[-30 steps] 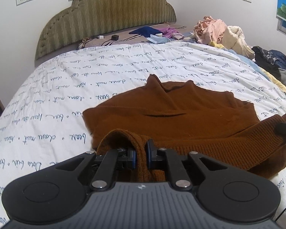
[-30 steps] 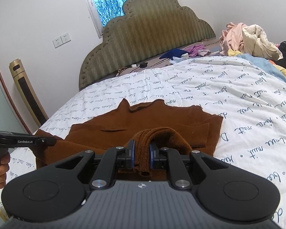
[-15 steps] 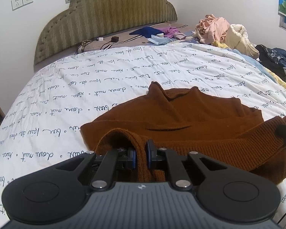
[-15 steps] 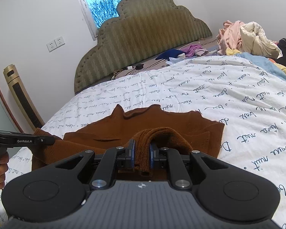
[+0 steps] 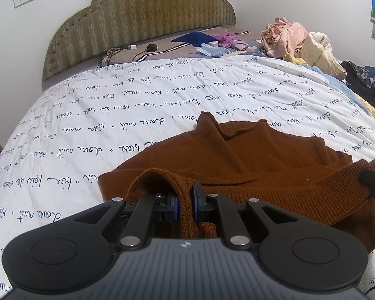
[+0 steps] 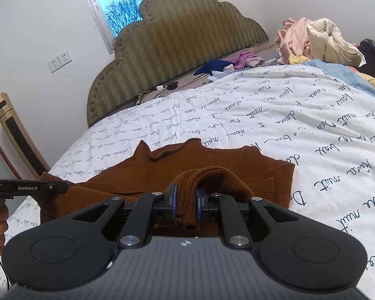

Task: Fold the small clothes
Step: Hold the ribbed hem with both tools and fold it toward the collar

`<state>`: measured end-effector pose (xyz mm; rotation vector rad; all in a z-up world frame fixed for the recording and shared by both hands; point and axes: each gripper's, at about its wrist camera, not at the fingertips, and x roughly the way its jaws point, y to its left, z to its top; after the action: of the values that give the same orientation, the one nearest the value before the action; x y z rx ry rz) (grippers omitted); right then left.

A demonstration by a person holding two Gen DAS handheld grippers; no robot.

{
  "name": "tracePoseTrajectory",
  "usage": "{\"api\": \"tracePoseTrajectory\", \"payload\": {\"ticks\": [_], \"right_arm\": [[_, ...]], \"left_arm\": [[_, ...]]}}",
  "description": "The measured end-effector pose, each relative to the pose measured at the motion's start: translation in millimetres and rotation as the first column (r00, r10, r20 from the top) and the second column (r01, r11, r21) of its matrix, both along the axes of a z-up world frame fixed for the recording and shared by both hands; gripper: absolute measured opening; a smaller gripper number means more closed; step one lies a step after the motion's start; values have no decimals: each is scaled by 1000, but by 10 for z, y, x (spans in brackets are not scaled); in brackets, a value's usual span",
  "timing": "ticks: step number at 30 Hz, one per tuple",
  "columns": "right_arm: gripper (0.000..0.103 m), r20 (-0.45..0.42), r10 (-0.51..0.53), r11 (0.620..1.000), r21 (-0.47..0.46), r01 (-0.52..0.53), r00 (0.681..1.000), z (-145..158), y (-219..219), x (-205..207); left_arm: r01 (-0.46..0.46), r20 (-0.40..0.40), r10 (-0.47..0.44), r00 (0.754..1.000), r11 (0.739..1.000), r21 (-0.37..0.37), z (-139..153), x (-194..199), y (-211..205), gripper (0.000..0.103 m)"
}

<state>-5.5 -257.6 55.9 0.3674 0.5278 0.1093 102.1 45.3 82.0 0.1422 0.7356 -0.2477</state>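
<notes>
A brown knit sweater [image 5: 250,160] lies on the white quilt, collar toward the headboard; it also shows in the right wrist view [image 6: 212,160]. My left gripper [image 5: 183,205] is shut on the ribbed hem at the sweater's left corner, lifted off the bed. My right gripper [image 6: 186,203] is shut on the ribbed hem at the right corner, also lifted. The hem stretches between both grippers. The left gripper shows at the left edge of the right wrist view [image 6: 50,187], and the right gripper's tip at the right edge of the left wrist view [image 5: 372,180].
The white quilt [image 5: 137,115] has script print. An olive headboard [image 5: 142,15] stands behind. A heap of pink and cream clothes [image 5: 300,42] sits at the back right, with dark clothes [image 5: 362,80] beside it. Chargers and small garments [image 5: 200,40] lie near the headboard. A tower fan [image 6: 15,135] stands at the left.
Both grippers have carried the held hem forward toward the collar, so the sweater's lower part lies further over its body. The cameras sit a little higher and closer to the headboard.
</notes>
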Motion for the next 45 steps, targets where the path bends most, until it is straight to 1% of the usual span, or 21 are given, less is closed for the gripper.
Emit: {"api": "tracePoseTrajectory", "payload": {"ticks": [7,20,24,29,33,35,36,37,38,40,41,42,44,45], "right_arm": [[18,-10,-21,1000,5,21,1000,-44,-51,231],[18,-56,-31,999,-7,31,998,-143,-67,720],[19,-79,-34,999,-1,34,996,-215,-92,829],[19,-125,-29,999,30,33,992,-350,-146,970],[19,-142,-28,999,38,34,990,-420,-167,1039],[19,-149,-28,998,49,36,988,-441,-183,1082],[19,-154,-27,998,57,36,988,-452,-196,1106],[21,-160,-25,997,66,36,987,-464,-208,1135],[24,-167,-18,997,77,31,986,-477,-214,1171],[28,-177,-16,995,90,33,984,-499,-225,1242],[33,-184,-18,995,96,36,983,-511,-235,1282],[36,-188,-19,993,107,40,982,-522,-253,1316],[48,-192,-25,988,142,53,981,-540,-306,1373],[53,-191,-26,984,169,60,981,-548,-342,1402]], "left_arm": [[-30,-29,30,999,1000,-5,-94,228,-10,11],[-54,-85,56,995,998,22,-249,656,-39,11],[-61,-103,64,993,998,30,-315,765,-48,11],[-78,-124,82,989,996,36,-433,871,-53,11],[-82,-140,86,986,996,36,-511,925,-54,11],[-82,-144,82,986,997,8,-513,956,-29,13],[-83,-147,79,986,996,-22,-508,973,3,13],[-88,-160,78,984,995,-56,-504,997,43,16],[-102,-177,86,980,991,-83,-504,1026,85,18],[-135,-218,102,971,981,-141,-515,1096,188,20],[-150,-238,107,965,974,-171,-527,1131,242,20],[-167,-259,112,959,965,-203,-538,1164,303,20],[-194,-288,116,950,946,-258,-557,1213,404,20],[-206,-300,118,947,937,-283,-565,1229,456,20]]}}
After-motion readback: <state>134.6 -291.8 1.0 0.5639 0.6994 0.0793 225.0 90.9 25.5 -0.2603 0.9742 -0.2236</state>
